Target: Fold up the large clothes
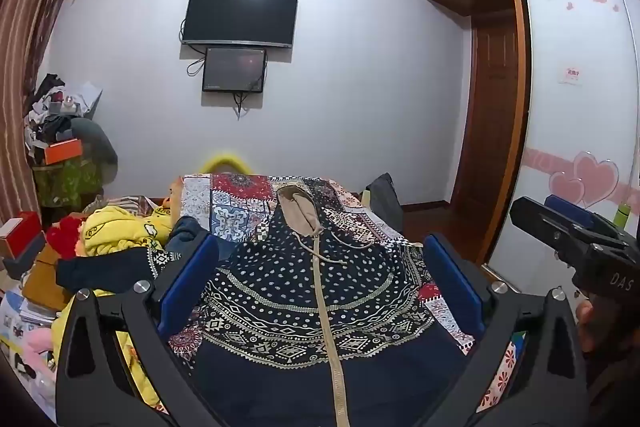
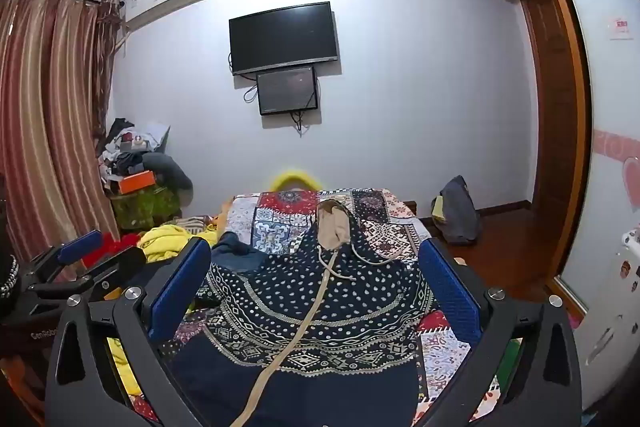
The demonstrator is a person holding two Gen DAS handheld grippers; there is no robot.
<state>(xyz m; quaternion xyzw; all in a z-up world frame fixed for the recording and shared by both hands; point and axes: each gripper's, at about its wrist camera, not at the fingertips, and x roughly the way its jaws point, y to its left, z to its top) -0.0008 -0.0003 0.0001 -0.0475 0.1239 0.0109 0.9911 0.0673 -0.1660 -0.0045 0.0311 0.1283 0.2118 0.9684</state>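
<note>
A navy hooded zip jacket (image 1: 304,291) with white dots, geometric bands, a tan zipper and a tan-lined hood (image 1: 298,213) lies spread face up on the patchwork bedspread (image 1: 236,203), hood towards the far wall. It also shows in the right wrist view (image 2: 320,303). My left gripper (image 1: 320,279) is open and empty, held above the jacket's near part. My right gripper (image 2: 316,287) is open and empty, also above the jacket, and shows at the right edge of the left wrist view (image 1: 560,223). One sleeve (image 1: 108,269) reaches out to the left.
A heap of yellow clothes (image 1: 120,231) and a red item lie left of the bed. A cluttered pile with an orange box (image 1: 64,151) stands by the curtain. A dark bag (image 2: 458,213) sits on the floor at right, near the wardrobe (image 1: 580,107).
</note>
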